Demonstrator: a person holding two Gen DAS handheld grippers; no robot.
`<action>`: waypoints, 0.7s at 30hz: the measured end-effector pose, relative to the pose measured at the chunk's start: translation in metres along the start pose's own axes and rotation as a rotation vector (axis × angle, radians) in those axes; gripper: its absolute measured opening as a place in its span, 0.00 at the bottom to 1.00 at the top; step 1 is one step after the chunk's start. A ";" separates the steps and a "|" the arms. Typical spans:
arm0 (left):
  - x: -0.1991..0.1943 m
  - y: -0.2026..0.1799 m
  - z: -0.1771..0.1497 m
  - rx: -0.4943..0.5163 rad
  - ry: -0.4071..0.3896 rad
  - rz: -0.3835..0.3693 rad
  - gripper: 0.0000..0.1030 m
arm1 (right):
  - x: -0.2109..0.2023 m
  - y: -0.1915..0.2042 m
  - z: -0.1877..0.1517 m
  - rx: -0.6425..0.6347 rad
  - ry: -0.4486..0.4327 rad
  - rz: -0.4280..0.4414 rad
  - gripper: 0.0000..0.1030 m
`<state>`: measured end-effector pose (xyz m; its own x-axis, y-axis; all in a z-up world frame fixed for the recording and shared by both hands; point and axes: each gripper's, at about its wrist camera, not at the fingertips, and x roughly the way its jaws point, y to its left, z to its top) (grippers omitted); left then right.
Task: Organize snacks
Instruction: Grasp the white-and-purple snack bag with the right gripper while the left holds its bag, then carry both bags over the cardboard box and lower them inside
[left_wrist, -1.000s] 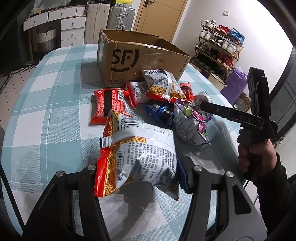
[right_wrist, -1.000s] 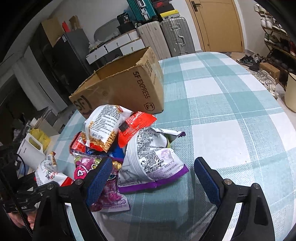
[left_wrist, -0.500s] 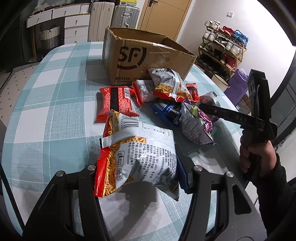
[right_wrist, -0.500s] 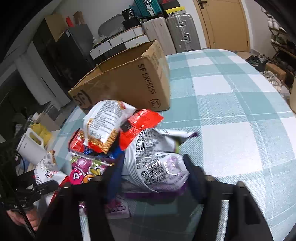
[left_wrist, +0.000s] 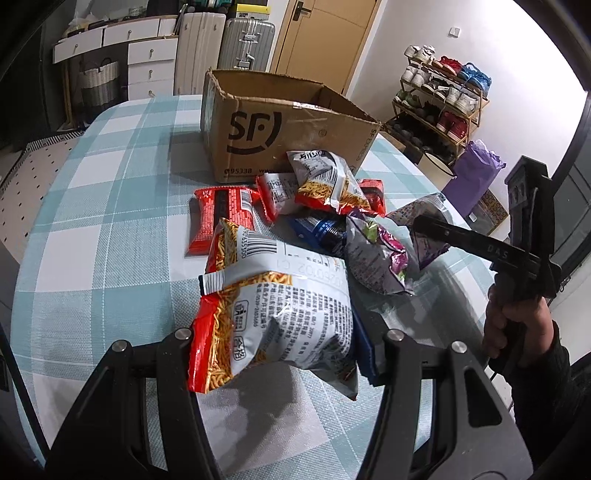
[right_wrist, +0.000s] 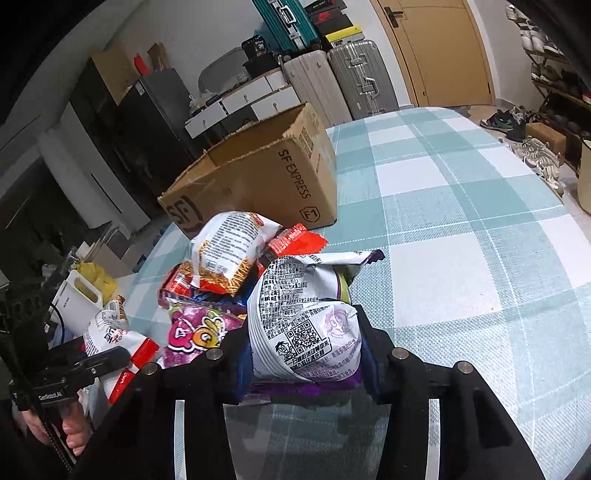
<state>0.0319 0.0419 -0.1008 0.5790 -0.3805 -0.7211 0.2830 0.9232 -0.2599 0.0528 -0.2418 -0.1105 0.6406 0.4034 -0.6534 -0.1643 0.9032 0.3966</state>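
Note:
My left gripper (left_wrist: 273, 354) is shut on a red and white noodle-snack bag (left_wrist: 273, 299) and holds it above the table. My right gripper (right_wrist: 301, 369) is shut on a white and purple snack bag (right_wrist: 303, 325), lifted a little off the cloth; it also shows in the left wrist view (left_wrist: 424, 229). A pile of snack bags lies in front of the open cardboard SF box (left_wrist: 280, 125): a red pack (left_wrist: 221, 218), another noodle bag (left_wrist: 325, 181), a blue pack (left_wrist: 321, 230) and a pink and purple bag (right_wrist: 195, 332).
The round table has a teal checked cloth (left_wrist: 103, 206). Suitcases (left_wrist: 221, 44), drawers and a door stand behind the box. A shoe rack (left_wrist: 439, 99) and a purple bag (left_wrist: 472, 177) stand to the right of the table.
My right gripper closed on the white and purple bag and raised it. My left gripper kept its hold on the noodle bag and drew slightly nearer the box.

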 end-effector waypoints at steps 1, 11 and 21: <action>-0.002 0.000 0.000 -0.001 -0.003 0.001 0.52 | -0.002 0.000 0.000 0.000 -0.005 0.002 0.45; -0.018 -0.004 0.008 -0.009 -0.023 0.014 0.53 | -0.036 0.020 0.002 -0.023 -0.056 0.040 0.45; -0.030 -0.010 0.036 -0.020 -0.061 0.025 0.53 | -0.060 0.053 0.013 -0.079 -0.099 0.099 0.45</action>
<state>0.0396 0.0426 -0.0531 0.6316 -0.3588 -0.6872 0.2523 0.9333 -0.2554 0.0153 -0.2198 -0.0414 0.6885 0.4784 -0.5450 -0.2869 0.8699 0.4013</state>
